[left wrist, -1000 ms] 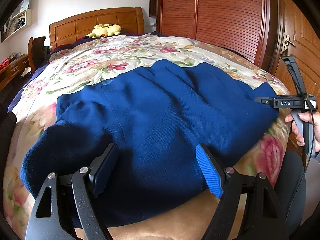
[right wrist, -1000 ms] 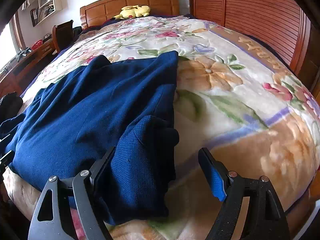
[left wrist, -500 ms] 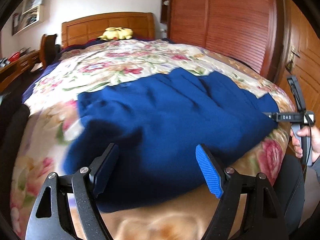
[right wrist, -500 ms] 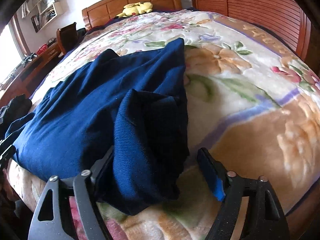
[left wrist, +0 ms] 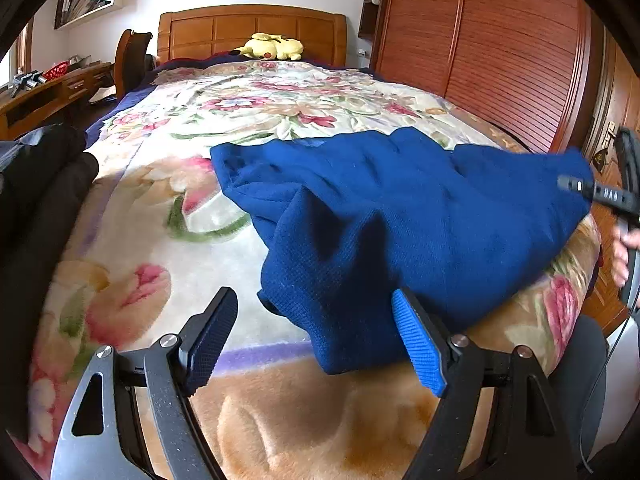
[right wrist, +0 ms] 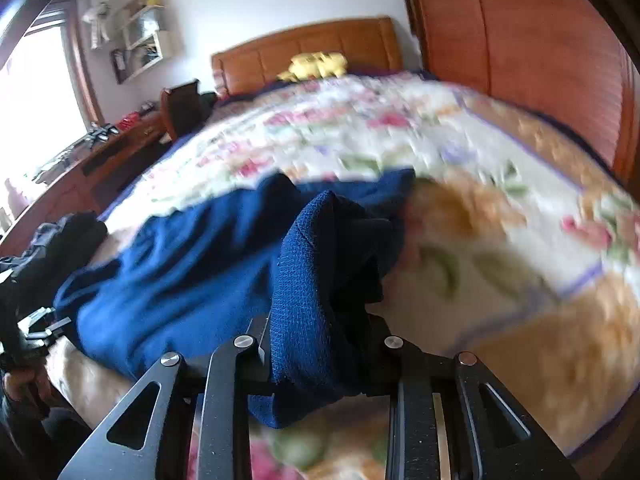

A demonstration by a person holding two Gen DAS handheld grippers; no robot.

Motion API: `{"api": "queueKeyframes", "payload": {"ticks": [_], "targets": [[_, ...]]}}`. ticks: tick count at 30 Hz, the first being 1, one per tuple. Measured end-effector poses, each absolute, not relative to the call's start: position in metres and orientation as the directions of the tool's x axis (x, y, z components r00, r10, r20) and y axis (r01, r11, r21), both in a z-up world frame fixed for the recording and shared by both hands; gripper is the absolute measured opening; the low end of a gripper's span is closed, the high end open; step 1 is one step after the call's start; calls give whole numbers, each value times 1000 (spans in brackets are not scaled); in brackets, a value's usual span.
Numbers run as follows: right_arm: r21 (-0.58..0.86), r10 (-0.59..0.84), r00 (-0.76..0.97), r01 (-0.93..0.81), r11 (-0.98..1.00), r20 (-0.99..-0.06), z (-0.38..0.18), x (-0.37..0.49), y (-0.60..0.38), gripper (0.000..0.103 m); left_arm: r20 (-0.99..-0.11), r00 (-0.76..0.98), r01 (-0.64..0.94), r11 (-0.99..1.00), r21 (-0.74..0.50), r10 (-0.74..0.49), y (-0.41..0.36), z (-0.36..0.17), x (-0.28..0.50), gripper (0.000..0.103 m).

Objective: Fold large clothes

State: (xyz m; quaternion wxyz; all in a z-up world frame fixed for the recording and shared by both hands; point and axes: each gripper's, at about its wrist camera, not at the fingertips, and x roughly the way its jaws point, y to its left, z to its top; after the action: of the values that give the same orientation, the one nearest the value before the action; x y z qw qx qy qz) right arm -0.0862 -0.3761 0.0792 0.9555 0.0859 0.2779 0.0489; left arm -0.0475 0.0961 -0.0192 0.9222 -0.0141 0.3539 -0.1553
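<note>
My right gripper (right wrist: 320, 344) closing, pinching sweater (left wrist: 400, 216) corner. Left gripper (left wrist: 316, 340) spread, empty. Sweater rumpled on bed (left wrist: 248, 256) (no neat fold visible); most folding left.

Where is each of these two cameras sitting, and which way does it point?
Left wrist view: sits on the left gripper, looking up the bed over the blue knitted garment; its open fingers and the person's other hand show.
Right wrist view: sits on the right gripper, jaws closing on a fold of that garment; a hand shows at left.
Both share the floral blanket, wooden headboard and yellow plush toy.
</note>
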Motion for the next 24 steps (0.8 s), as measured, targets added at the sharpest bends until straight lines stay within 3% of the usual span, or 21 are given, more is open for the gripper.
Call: {"api": "queueKeyframes", "payload": {"ticks": [13,19,24], "targets": [[-65,276,880,-325,944,-386,168,-65,-223,24,-554,788,218,963,-158,-269,127,7,-60,80],[-188,362,805,-492,850,-470,159,-54,-137,24,-519,833,142,981,-136,-192,155,20,-74,80],[-132,428,688,-602,787,-585,127,-19,-91,24,-503,855,68,988,-138,-129,181,25,-84,80]]}}
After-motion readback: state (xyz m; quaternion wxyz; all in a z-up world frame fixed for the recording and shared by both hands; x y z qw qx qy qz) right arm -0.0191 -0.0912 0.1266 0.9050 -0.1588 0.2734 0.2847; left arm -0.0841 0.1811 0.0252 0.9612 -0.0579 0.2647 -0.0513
